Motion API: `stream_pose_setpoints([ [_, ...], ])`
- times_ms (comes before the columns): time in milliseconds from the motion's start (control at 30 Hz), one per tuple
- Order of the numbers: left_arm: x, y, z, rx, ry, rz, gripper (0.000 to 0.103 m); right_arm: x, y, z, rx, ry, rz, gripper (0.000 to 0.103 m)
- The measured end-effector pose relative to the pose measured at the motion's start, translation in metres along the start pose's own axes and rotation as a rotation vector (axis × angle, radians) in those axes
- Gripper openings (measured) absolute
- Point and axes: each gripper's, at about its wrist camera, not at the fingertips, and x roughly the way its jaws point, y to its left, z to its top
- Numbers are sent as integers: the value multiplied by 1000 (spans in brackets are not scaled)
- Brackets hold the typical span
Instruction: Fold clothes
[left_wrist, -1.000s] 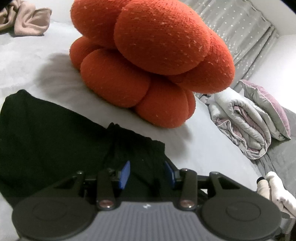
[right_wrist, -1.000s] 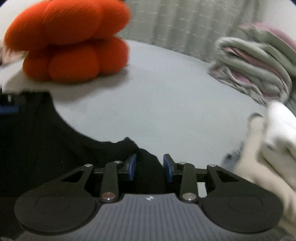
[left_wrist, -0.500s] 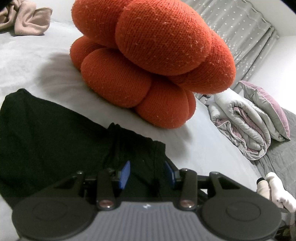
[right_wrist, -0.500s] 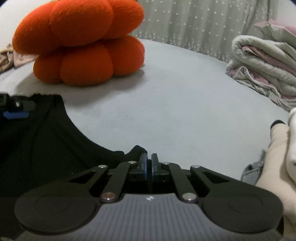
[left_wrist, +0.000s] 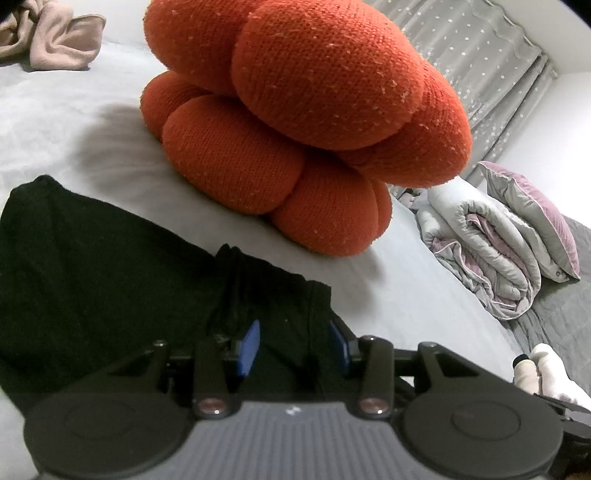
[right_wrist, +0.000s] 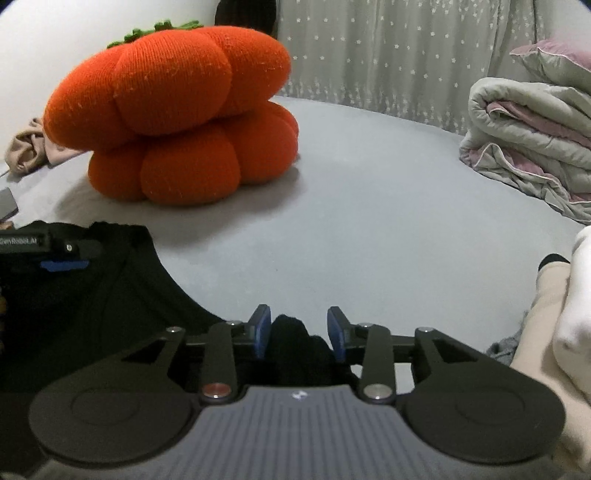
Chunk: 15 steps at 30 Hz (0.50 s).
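Black garment (left_wrist: 96, 266) lies spread on the grey bed (right_wrist: 369, 206), in front of the big orange pumpkin cushion (left_wrist: 295, 125). Left claw (left_wrist: 293, 345) sits low over the garment's bunched, pleated edge w/ its blue pads apart; dark cloth fills the gap, but can't tell whether the pads actually press on it. Right claw (right_wrist: 299, 334) has just been opening, pads now spread, w/ a small peak of the black cloth standing between them, touching neither pad as far as the right wrist view shows. Left claw also shows at the left edge of that view, above the garment. Rolled grey-pink duvet (right_wrist: 528, 147) lies at the bed's right side, pale clothes (right_wrist: 565, 317) nearer, beige cloth (left_wrist: 51, 37) far left. Star-print curtain (right_wrist: 388, 55) hangs behind.
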Motion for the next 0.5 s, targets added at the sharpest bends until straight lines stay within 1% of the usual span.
stream_pose_setpoints([
  [167,0,0,0,4,1,2,43,27,-1,-5,2,74,10,38],
  [200,0,0,0,5,0,2,43,29,1,-9,8,66,14,35],
  [233,0,0,0,5,0,1,43,32,3,-12,15,59,17,27],
  [267,0,-1,0,5,0,1,43,32,5,-14,17,48,13,11],
  [300,0,-1,0,4,-1,1,43,30,9,-13,14,31,-3,9],
  [333,0,0,0,2,-3,0,43,28,13,-13,2,9,-37,8],
  [400,-1,0,1,-4,-4,-3,43,21,19,-11,-41,-77,-188,8],
  [433,-1,1,1,-6,-4,-4,43,18,20,-9,-46,-114,-241,8],
  [500,0,1,1,-2,-3,-4,43,20,16,-6,-13,-129,-248,8],
])
